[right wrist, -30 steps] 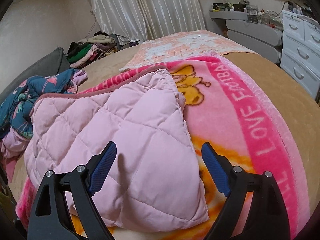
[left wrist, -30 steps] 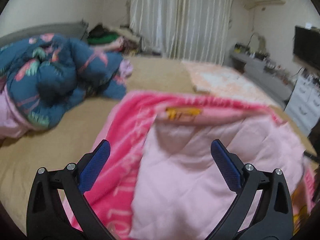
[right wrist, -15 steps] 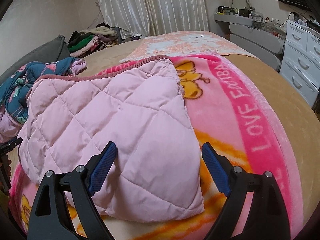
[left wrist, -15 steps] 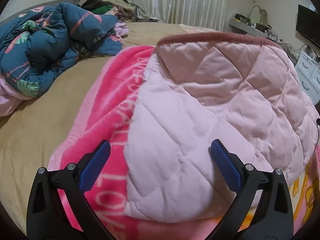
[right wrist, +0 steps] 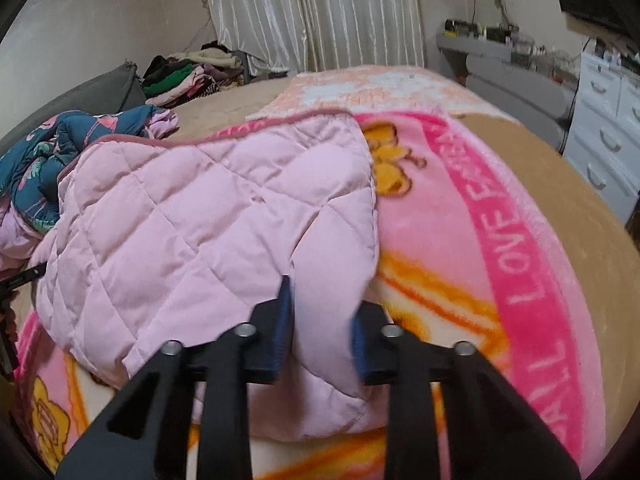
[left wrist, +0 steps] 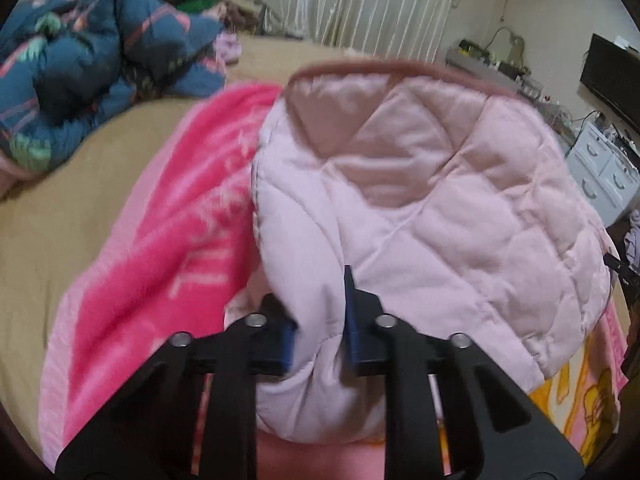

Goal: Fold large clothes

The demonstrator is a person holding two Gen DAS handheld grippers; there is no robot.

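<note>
A pale pink quilted garment [left wrist: 420,184] lies folded on a bright pink cartoon blanket [left wrist: 168,248] on the bed. My left gripper [left wrist: 320,328] is shut on the garment's near left edge, with fabric bunched between its blue pads. In the right wrist view the same garment [right wrist: 208,208] lies over the blanket [right wrist: 500,248]. My right gripper [right wrist: 322,336] is shut on the garment's near right corner.
A dark blue floral quilt [left wrist: 80,72] is heaped at the far left of the tan bed [left wrist: 52,216]. A clothes pile [right wrist: 188,72] sits by the curtains. White drawers [right wrist: 604,136] and a grey shelf [right wrist: 500,68] stand to the right.
Both grippers were open above the garment; now both have closed on its near edge, pinching the fabric. The views moved in closer to the garment.
</note>
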